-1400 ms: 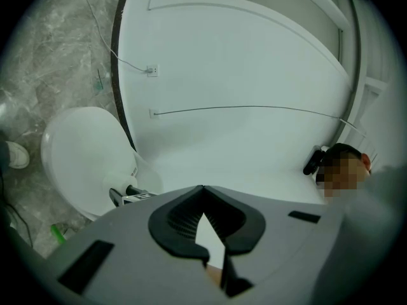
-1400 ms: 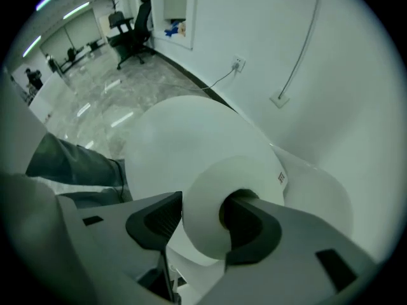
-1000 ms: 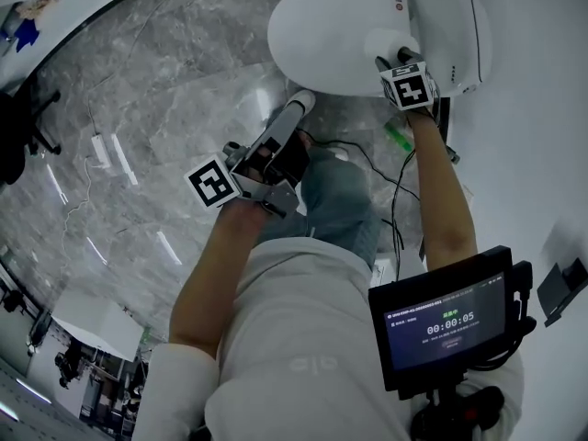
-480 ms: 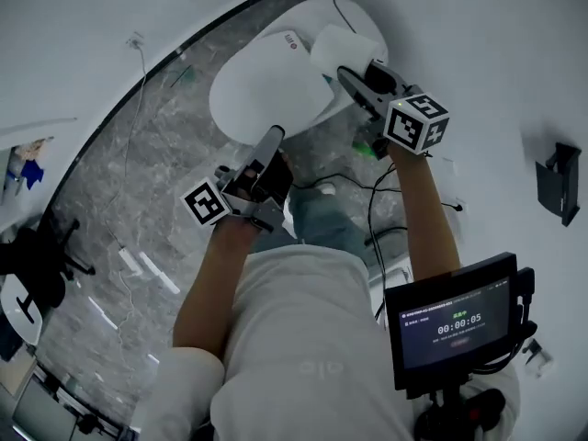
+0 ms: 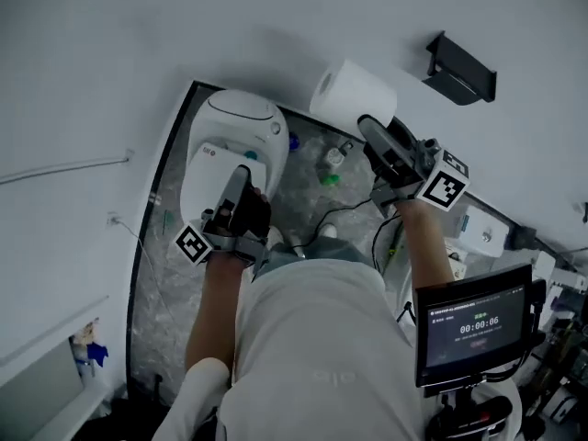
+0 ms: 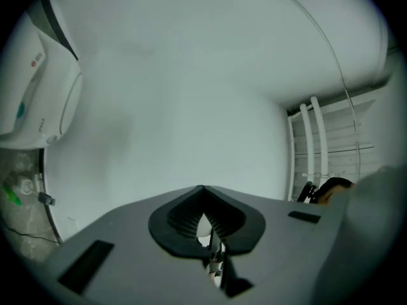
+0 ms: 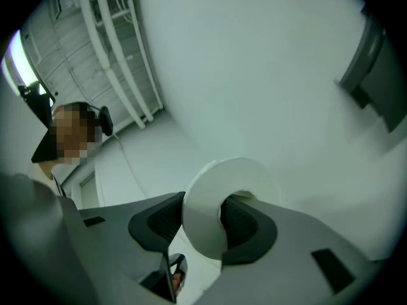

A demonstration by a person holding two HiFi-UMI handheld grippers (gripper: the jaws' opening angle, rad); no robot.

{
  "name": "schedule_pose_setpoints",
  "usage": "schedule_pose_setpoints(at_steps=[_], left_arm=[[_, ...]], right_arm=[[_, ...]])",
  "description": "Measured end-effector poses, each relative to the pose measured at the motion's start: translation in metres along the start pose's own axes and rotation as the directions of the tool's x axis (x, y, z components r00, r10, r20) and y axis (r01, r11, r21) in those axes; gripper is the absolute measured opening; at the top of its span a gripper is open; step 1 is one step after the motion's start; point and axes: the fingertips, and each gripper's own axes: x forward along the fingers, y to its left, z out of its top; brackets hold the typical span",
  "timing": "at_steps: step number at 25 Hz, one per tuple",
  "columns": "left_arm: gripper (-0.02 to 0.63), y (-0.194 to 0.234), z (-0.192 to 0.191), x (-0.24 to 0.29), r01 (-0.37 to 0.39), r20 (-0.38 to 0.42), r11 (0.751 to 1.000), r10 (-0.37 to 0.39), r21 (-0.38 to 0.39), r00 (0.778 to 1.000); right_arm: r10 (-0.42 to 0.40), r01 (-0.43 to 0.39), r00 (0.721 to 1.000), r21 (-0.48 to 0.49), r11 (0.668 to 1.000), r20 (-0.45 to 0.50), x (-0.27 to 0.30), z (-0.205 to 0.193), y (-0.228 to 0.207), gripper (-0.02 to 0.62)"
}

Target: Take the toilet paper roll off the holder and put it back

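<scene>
A white toilet paper roll (image 5: pixel 352 99) is up in front of the white wall, with my right gripper (image 5: pixel 375 134) shut on it. In the right gripper view, one jaw sits inside the core of the roll (image 7: pixel 205 224) and the other presses its outer side, with the gripper (image 7: pixel 202 216) aimed at the wall. The black holder (image 5: pixel 459 70) hangs on the wall up and to the right of the roll, bare, and shows at the right edge as holder (image 7: pixel 376 75). My left gripper (image 5: pixel 235 189) is shut and holds nothing, low over the toilet; its jaws meet at the gripper (image 6: pixel 203 216).
A white toilet (image 5: pixel 230 136) stands below left on the grey marble floor. Small bottles (image 5: pixel 329 165) and black cables (image 5: pixel 354 211) lie on the floor between the arms. A timer screen (image 5: pixel 478 324) sits at the lower right. White pipes (image 6: pixel 313 138) run along the wall.
My right gripper has lifted the roll from beside the toilet up toward the wall holder. The head view has swung up to the wall. The left gripper stays shut.
</scene>
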Motion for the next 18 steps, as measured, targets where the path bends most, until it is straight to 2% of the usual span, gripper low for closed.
schedule_pose_setpoints(at_steps=[4,7,12,15,18], left_arm=[[0.006,-0.011,0.001,0.001,0.052,0.015,0.998,-0.052,0.022,0.999],[0.006,-0.019,0.001,0.002,0.057,0.006,0.997,-0.058,0.046,0.998],[0.006,-0.041,0.005,-0.014,0.097,0.073,0.992,-0.103,0.078,0.992],[0.006,-0.042,0.004,-0.002,0.106,0.045,0.992,-0.109,0.070,0.993],[0.006,-0.038,-0.001,0.009,0.093,0.008,0.992,-0.094,0.086,0.996]], right_arm=[[0.080,-0.091,0.991,0.106,0.990,0.110,-0.018,0.005,0.011,0.186],[0.097,-0.127,0.977,0.158,0.979,0.189,-0.037,0.004,0.014,0.186],[0.190,-0.256,0.945,0.239,0.937,0.267,-0.041,0.002,0.032,0.184],[0.197,-0.280,0.931,0.253,0.926,0.308,-0.044,0.004,0.031,0.184],[0.186,-0.270,0.931,0.250,0.930,0.313,-0.046,0.003,0.028,0.184]])
